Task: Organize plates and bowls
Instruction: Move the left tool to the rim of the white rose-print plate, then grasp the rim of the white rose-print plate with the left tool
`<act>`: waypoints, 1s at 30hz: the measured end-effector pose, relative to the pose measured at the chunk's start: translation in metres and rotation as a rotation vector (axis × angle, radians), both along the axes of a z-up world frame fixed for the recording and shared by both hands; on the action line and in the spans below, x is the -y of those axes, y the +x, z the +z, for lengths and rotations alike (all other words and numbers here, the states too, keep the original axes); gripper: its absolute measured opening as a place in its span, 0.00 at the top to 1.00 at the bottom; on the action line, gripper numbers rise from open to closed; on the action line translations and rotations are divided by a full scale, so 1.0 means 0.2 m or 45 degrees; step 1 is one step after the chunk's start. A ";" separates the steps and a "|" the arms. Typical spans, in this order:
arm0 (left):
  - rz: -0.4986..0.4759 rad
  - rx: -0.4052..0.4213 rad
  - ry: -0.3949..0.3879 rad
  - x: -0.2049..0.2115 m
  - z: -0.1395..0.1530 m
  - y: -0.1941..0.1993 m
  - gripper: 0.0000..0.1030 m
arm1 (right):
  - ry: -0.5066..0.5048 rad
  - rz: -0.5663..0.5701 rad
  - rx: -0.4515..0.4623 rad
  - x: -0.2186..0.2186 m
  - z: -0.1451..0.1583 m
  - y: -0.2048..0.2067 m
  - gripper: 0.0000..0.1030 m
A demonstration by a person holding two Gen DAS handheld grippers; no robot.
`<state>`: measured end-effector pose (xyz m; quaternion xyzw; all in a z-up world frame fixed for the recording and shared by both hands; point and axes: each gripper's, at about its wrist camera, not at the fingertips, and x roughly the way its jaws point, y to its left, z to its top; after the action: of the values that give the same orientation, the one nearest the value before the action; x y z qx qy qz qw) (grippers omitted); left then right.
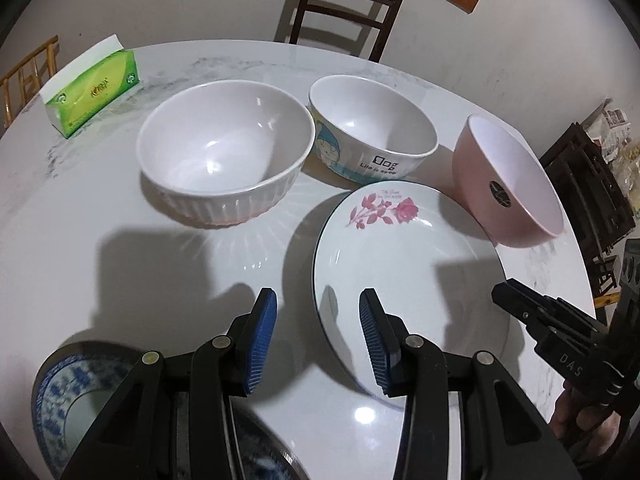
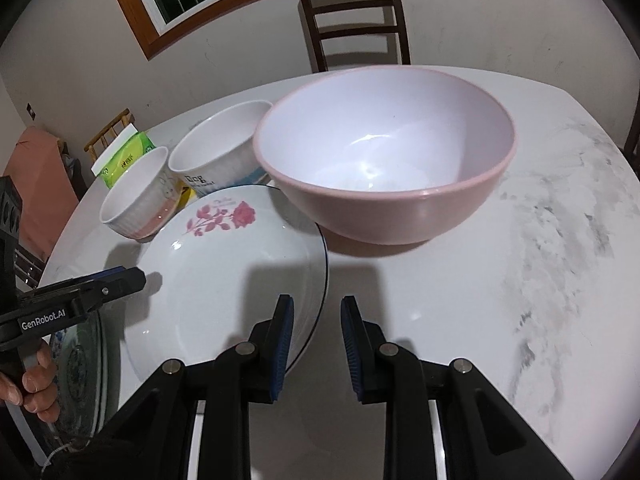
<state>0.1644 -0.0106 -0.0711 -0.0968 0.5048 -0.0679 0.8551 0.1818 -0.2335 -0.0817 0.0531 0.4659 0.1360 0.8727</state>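
- The left tool (image 1: 318, 340) hangs above the white marbled desk (image 1: 100, 200) with its blue-padded fingers (image 1: 260, 344) spread wide and nothing between them; the near-left rim of the rose plate lies under the gap.
- The right tool (image 2: 316, 350) is likewise parted and empty, its left finger over the right rim of the same plate, its right finger over bare desk.
- A round white plate with a thin dark rim and a pink rose print (image 1: 404, 276) lies flat on the desk, near the front, between the two tools.
- A large white bowl with a ribbed outer wall (image 1: 226, 152) stands upright behind the plate to the left.
- A white bowl with a blue cartoon figure and the word "Dog" on its side (image 1: 372, 128) stands just beside the ribbed bowl, the two rims close together or touching; I cannot tell which.
- A pink bowl with a white inside (image 2: 384, 152) stands upright on the desk just beyond the plate's right edge, its wall overhanging the plate's rim in the right wrist view.
- A blue-and-white patterned plate (image 1: 80, 396) sits at the front left, partly hidden under the left tool.
- A green tissue box (image 1: 94, 92) rests at the far left of the desk.
- A dark wooden chair (image 2: 354, 20) stands beyond the far edge, against the wall.
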 end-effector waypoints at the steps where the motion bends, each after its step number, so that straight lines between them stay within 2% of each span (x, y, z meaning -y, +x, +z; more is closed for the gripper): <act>1: -0.001 -0.006 0.005 0.01 -0.01 0.02 0.64 | 0.003 0.002 -0.004 0.00 -0.01 0.01 0.76; 5: 0.000 -0.024 0.003 0.02 -0.05 0.05 0.65 | -0.010 0.021 -0.007 -0.01 -0.03 0.05 0.76; 10: -0.014 -0.067 0.000 0.03 -0.10 0.09 0.75 | 0.005 0.047 -0.012 -0.02 -0.05 0.07 0.79; 14: -0.043 -0.062 -0.025 0.05 -0.10 0.09 0.83 | 0.031 0.056 -0.015 -0.02 -0.06 0.08 0.83; 30: -0.059 -0.081 0.000 0.11 -0.10 0.00 0.84 | 0.044 0.000 -0.052 0.02 -0.06 -0.04 0.84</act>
<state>0.1644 -0.0325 -0.0907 -0.0873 0.5338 -0.0846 0.8368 0.1732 -0.2379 -0.0928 0.0710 0.4813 0.1430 0.8619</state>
